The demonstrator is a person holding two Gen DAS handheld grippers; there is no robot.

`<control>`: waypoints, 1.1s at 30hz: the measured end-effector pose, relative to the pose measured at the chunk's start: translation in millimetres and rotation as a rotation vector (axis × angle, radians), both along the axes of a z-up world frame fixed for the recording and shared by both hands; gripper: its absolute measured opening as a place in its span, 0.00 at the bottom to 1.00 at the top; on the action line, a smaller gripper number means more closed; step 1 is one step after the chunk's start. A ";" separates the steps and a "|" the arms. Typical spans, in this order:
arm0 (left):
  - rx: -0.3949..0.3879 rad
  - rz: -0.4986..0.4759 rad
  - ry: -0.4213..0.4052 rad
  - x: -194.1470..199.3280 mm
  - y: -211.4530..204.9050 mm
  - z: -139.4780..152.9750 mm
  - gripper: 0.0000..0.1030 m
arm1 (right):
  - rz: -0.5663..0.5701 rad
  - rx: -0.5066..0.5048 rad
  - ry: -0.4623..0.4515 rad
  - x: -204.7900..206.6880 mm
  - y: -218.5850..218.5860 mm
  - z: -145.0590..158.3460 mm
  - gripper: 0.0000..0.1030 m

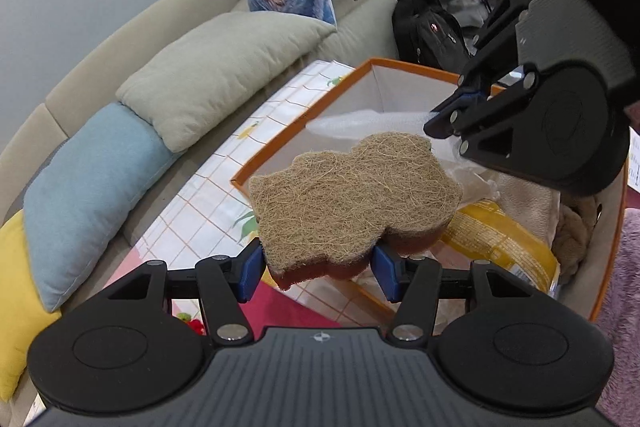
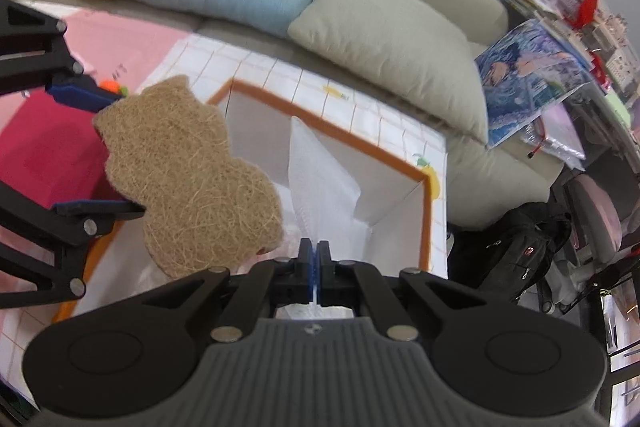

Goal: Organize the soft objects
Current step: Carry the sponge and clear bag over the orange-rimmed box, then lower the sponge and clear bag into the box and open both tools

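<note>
Now both loads hang over the bin (image 1: 304,115): left hand-held gripper (image 1: 318,267) clamps the sponge (image 1: 352,195) (right (image 2: 314,259) pinches foam sheet (image 2: 316,167)); next, release inside.

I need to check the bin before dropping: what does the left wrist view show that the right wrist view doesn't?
Left wrist only: the bin's contents, a yellow package and beige plush fabric, plus the sponge's red underside.

Right wrist only: the right gripper shut on white foam sheet, seen from behind its pads.

Both: the left gripper clamping the teddy-shaped scrub sponge over the orange-rimmed fabric bin, and the sofa cushions behind.
</note>
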State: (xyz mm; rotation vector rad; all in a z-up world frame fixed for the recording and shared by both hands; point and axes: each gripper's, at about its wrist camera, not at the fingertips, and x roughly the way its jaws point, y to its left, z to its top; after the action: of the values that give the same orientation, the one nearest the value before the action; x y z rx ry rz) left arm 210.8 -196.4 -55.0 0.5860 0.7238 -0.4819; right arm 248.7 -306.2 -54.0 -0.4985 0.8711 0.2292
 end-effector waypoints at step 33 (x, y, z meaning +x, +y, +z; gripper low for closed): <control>0.122 -0.084 0.003 24.5 -40.4 -40.8 0.70 | -0.065 0.034 0.121 12.0 -12.1 -35.5 0.02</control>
State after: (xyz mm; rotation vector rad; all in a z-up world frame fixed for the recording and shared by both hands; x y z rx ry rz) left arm 235.3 -236.8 -95.8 0.7319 0.7376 -0.5190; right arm 260.7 -318.4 -89.4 -0.4272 0.9986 0.2163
